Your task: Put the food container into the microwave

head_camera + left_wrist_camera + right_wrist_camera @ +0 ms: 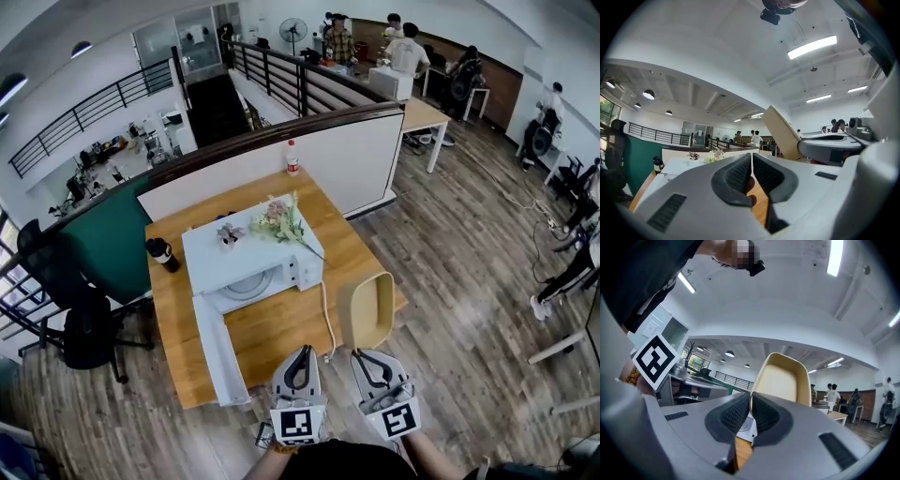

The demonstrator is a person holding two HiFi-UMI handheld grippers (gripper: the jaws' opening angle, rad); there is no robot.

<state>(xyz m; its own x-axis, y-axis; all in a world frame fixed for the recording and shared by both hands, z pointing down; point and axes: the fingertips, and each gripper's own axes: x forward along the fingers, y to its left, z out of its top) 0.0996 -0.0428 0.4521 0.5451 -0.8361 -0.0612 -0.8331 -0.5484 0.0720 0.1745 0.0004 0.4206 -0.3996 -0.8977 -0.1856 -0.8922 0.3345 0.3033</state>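
The left tongs (301,354) and right tongs (364,358) are held low by the person's body, side by side, pointing at the near edge of the tabletop (281,330). Each pair is pressed together, gripping nothing. The microwave (246,255) sits mid-tabletop, its door (221,354) swung open toward them.

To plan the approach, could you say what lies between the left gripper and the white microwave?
Head view: only bare wooden tabletop between left gripper and microwave.
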